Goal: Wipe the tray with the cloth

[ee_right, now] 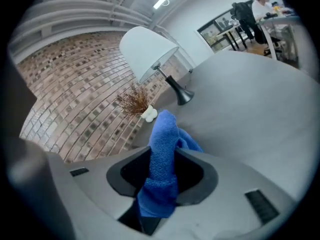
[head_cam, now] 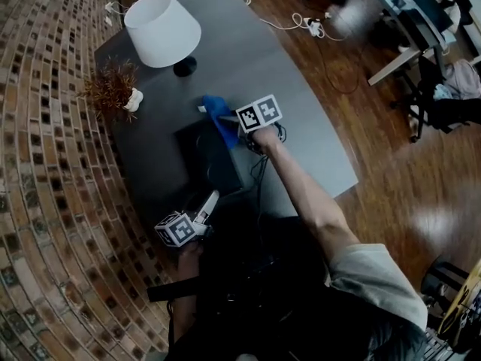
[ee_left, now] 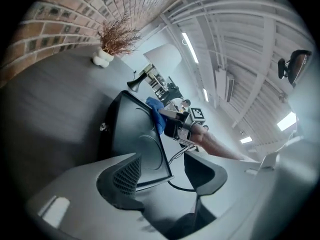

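Holds the left gripper (head_cam: 209, 200) nearest, jaws apart and empty, just beside the near corner of the black tray (head_cam: 203, 153) on the grey table (head_cam: 301, 96). Clamps the blue cloth (head_cam: 219, 115) in the right gripper (ee_right: 162, 171) at the tray's far corner. Faces a white lamp (head_cam: 161, 28) farther back.

The grey table (head_cam: 316, 119) bears a white-shaded lamp (head_cam: 161, 28) far left, a dried plant in a white vase (head_cam: 113, 89) beside it, and a black tray (head_cam: 207, 156) nearer.
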`<state>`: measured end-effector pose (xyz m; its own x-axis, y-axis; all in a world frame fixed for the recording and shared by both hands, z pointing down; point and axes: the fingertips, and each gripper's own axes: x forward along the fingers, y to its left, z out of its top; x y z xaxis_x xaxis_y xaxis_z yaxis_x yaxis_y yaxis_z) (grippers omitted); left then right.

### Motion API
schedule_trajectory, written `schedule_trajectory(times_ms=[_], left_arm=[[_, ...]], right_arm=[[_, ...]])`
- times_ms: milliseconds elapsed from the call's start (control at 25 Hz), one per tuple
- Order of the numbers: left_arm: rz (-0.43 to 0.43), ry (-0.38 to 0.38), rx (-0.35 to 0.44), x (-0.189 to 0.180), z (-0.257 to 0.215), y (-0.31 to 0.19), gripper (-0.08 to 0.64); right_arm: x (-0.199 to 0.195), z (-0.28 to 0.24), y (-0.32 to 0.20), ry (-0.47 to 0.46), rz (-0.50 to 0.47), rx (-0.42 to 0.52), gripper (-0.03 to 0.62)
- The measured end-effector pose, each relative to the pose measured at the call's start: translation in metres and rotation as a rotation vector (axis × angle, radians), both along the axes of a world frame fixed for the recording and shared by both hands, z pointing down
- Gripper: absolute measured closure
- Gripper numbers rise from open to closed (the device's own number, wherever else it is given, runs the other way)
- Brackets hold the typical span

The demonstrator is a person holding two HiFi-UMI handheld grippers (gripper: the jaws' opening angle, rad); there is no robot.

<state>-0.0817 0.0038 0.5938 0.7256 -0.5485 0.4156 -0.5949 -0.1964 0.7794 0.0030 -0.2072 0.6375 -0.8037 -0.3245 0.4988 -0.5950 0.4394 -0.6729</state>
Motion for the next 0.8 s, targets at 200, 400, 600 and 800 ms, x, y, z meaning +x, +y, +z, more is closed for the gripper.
schedule_trajectory(times_ms=[200,400,600,800], left_arm=[[-0.041,0.025,0.004,0.001,0.007,-0.003,0.307],[-0.084,0.013,0.024,-0.002,0.01,-0.014,0.307],[-0.08,-0.001,0.024,-0.002,0.013,-0.013,0.307],[-0.073,-0.013,0.021,-0.001,0.015,-0.009,0.307]], right_arm=[[0.006,0.007,0.092,0.005,-0.129,-0.089,0.456],[0.017,0.026,0.22,0.027,-0.219,-0.207,0.456],[0.042,0.031,0.19,0.076,-0.184,-0.17,0.456],[0.045,0.015,0.012,0.056,0.122,0.043,0.456]])
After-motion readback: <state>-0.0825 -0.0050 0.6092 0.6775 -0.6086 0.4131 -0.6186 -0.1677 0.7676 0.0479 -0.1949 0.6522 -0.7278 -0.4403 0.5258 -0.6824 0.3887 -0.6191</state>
